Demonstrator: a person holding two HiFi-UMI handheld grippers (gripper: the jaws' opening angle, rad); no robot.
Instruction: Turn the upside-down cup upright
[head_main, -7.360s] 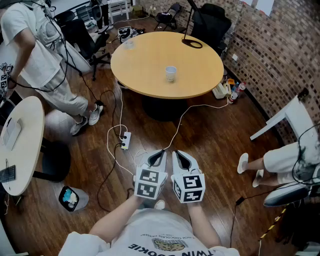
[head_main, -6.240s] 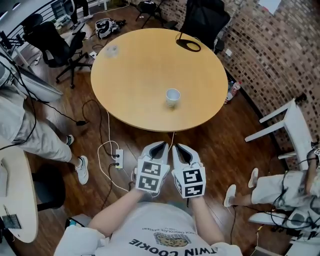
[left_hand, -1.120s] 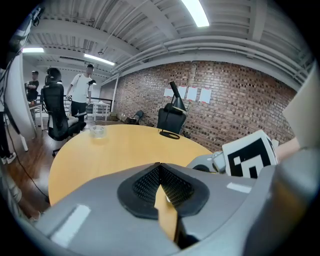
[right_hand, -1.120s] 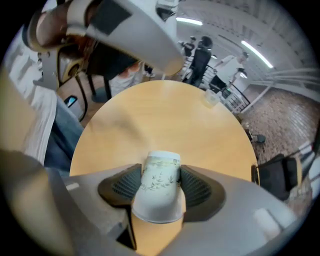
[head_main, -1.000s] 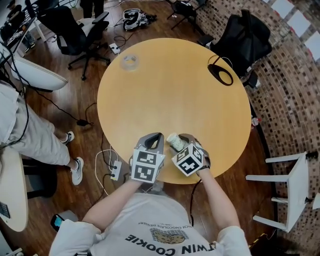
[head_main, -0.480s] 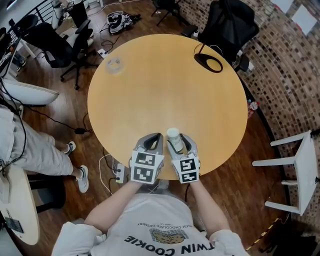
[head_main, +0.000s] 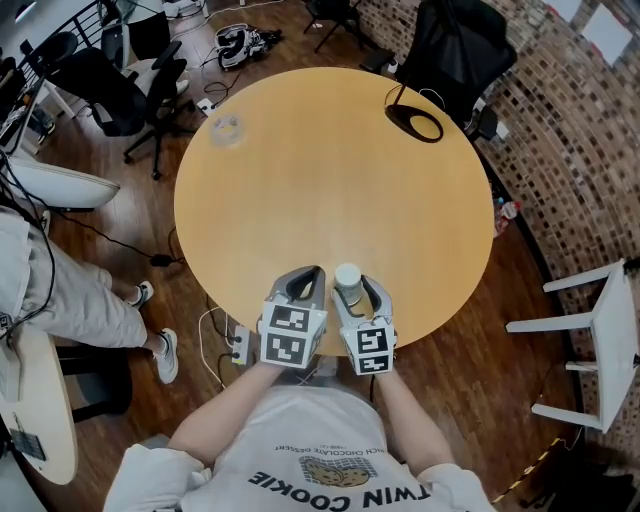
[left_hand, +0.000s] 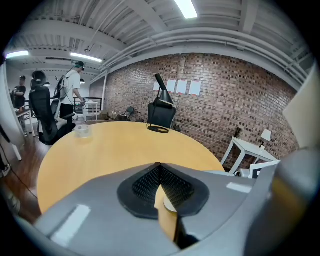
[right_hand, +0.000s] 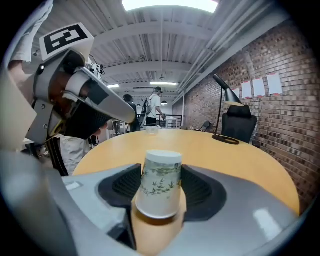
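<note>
A white paper cup (head_main: 348, 274) with a green leaf print stands near the front edge of the round wooden table (head_main: 330, 170). In the right gripper view the cup (right_hand: 161, 182) has its narrow closed end up and its wide rim down, low over the wood. My right gripper (head_main: 351, 287) is shut on it, one pad (right_hand: 126, 186) against each side. My left gripper (head_main: 303, 279) sits just left of the cup, shut and empty. In its own view the left gripper (left_hand: 160, 168) has its jaws meeting.
A black ring-shaped lamp base (head_main: 418, 124) lies at the table's far right. A clear round object (head_main: 226, 130) sits at the far left. Office chairs (head_main: 120, 85), a person (head_main: 55, 290) at left, a white chair (head_main: 592, 330) at right and a power strip (head_main: 237, 346) surround the table.
A second ago the cup lay tilted in the right gripper; now it stands vertical, narrow end up. In the last half second the right gripper has barely shifted. The left gripper has stayed put.
</note>
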